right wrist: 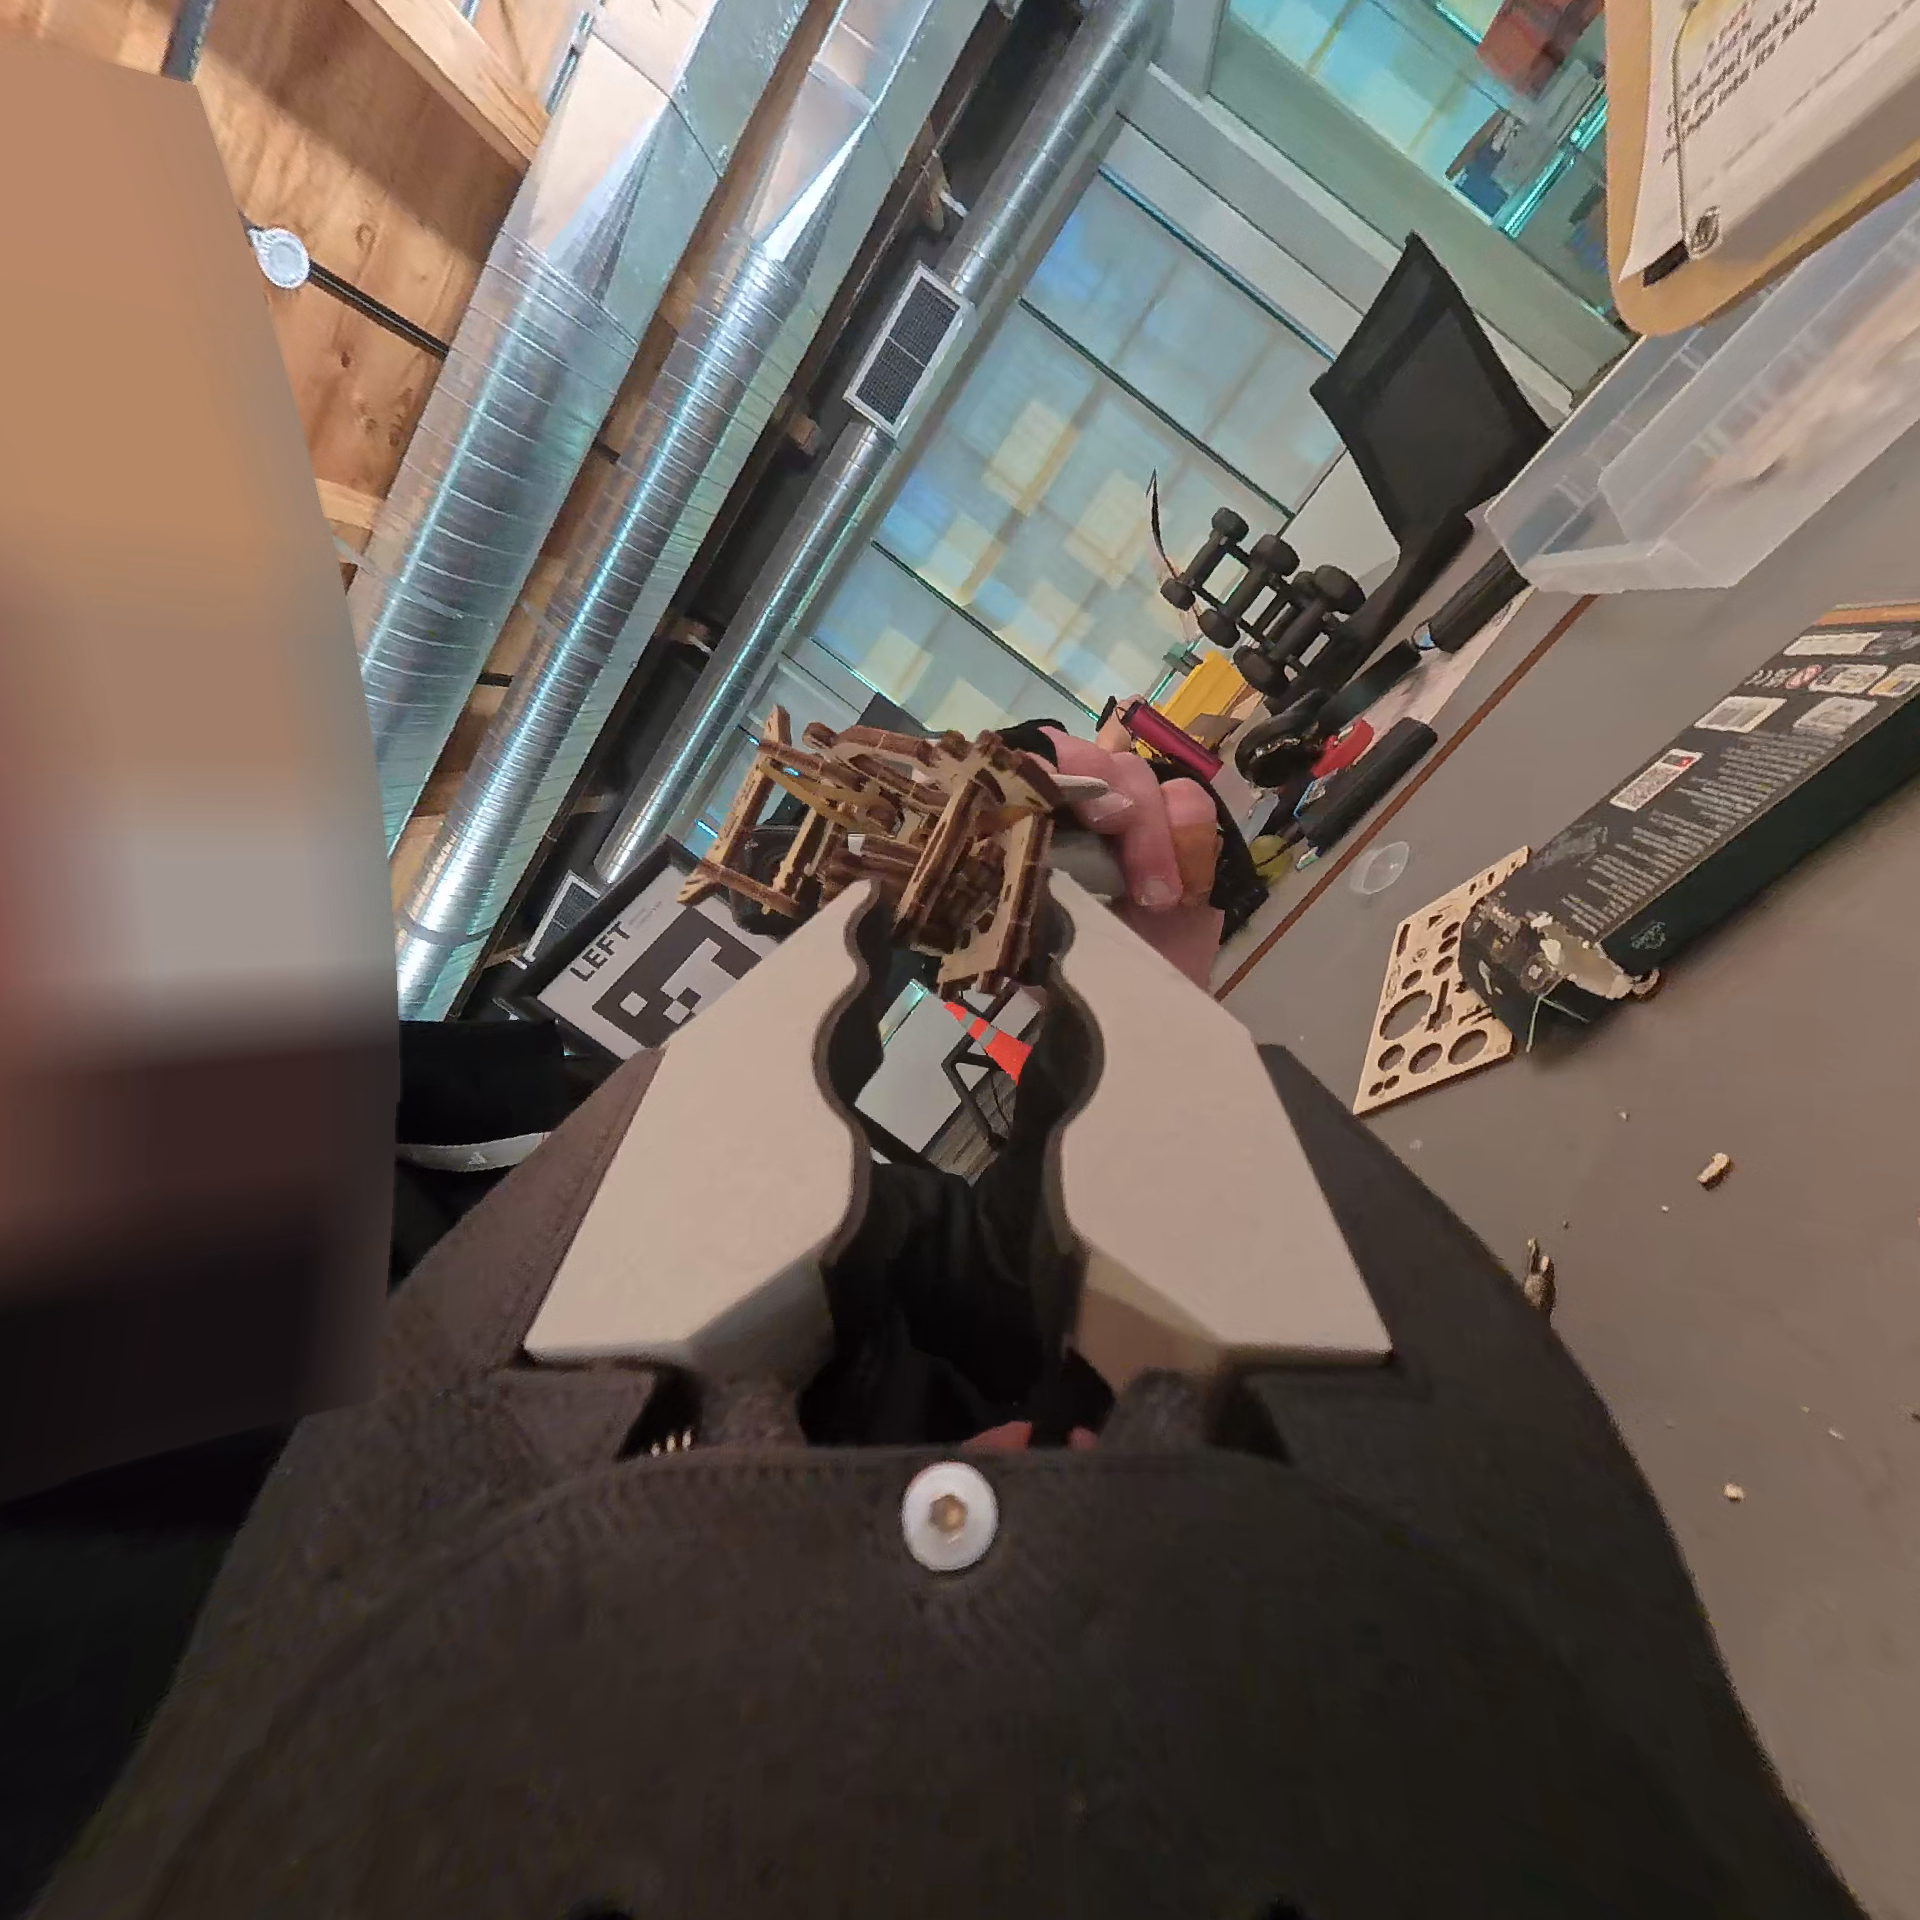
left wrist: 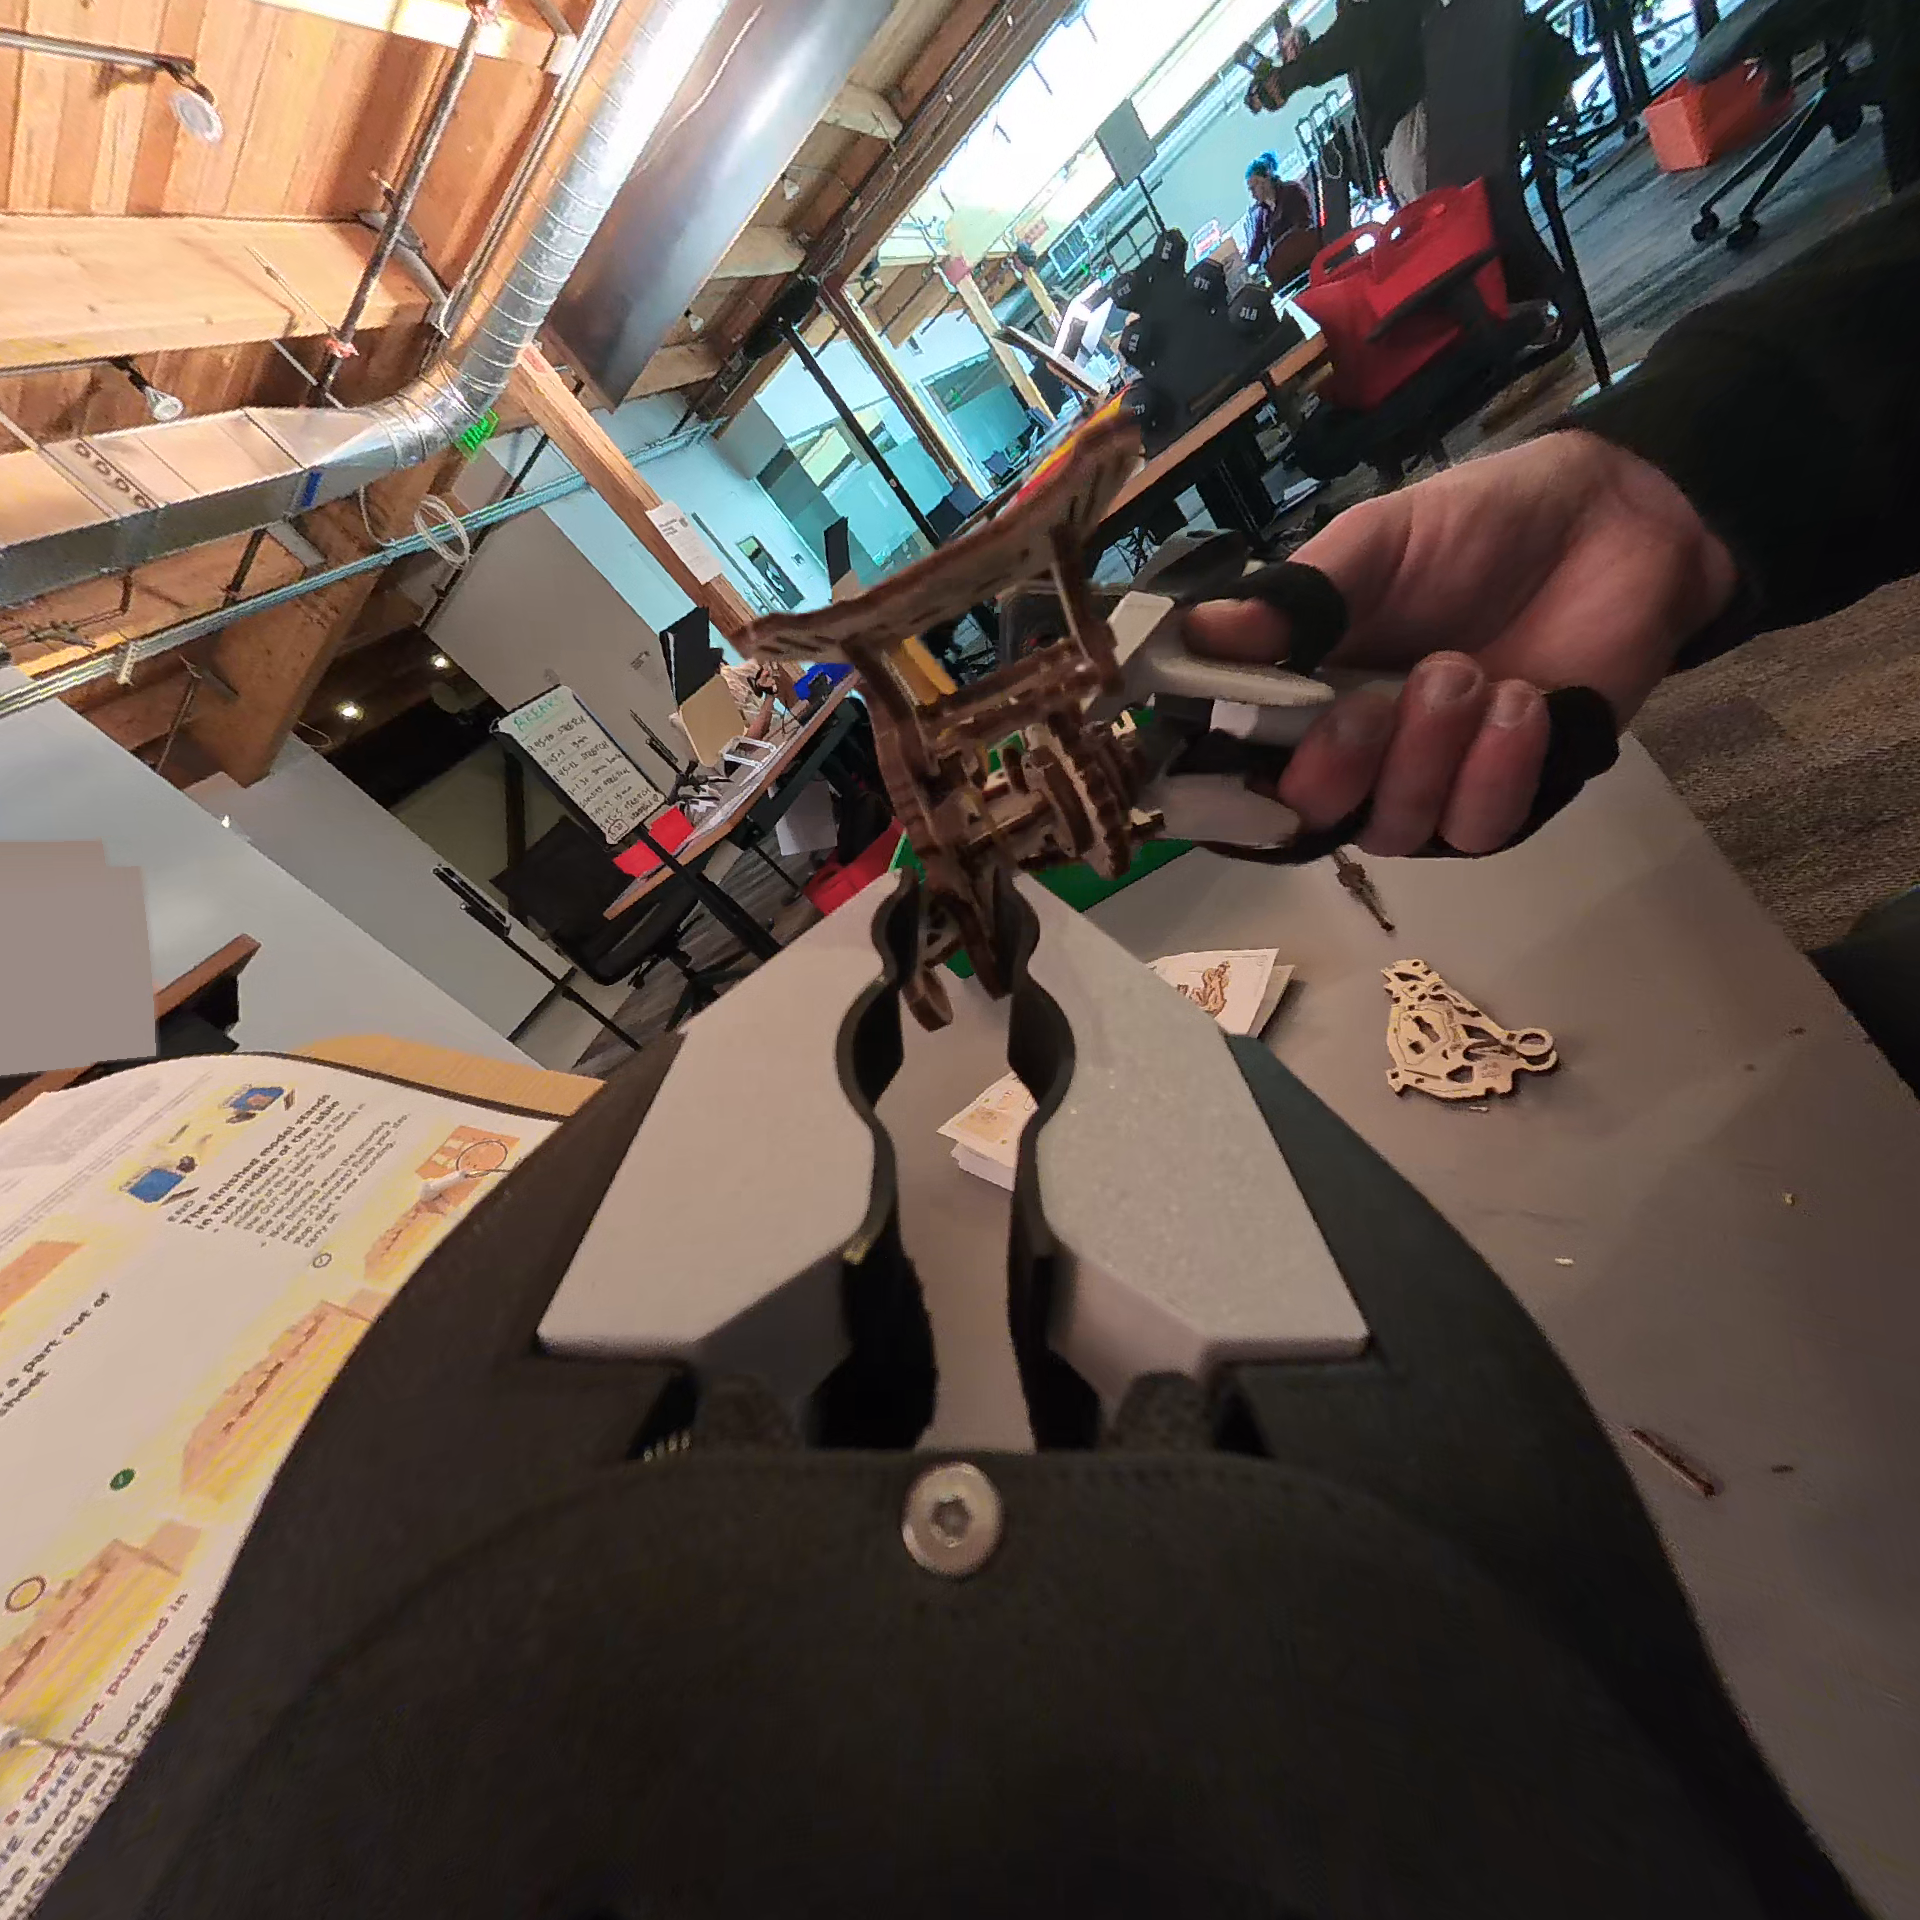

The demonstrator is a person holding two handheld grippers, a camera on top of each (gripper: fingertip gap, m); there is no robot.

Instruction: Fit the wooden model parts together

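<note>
A partly built wooden model [left wrist: 987, 727] of brown and pale laser-cut parts hangs in the air above the grey table [left wrist: 1558, 1195], held between both grippers. My left gripper [left wrist: 964, 902] is shut on the model's lower end, where a small round part sticks down. My right gripper [left wrist: 1138, 727], held in a bare hand with a black strap, grips the model from the right. In the right wrist view the model [right wrist: 894, 831] sits at the tips of my right gripper [right wrist: 966, 920]. The left gripper [right wrist: 1072, 826] and its hand show just behind the model.
A flat pale wooden cut-out [left wrist: 1465, 1029], paper slips [left wrist: 1226, 987] and a small wooden stick [left wrist: 1361, 894] lie on the table. An instruction sheet [left wrist: 208, 1299] lies left. A punched-out wooden sheet [right wrist: 1444, 997], a dark box [right wrist: 1714, 810] and a clear bin [right wrist: 1714, 457] lie right. The left gripper's tips are roughly 4 cm from the right gripper's. My right gripper's tips are some 25 cm from the flat pale wooden cut-out [left wrist: 1465, 1029].
</note>
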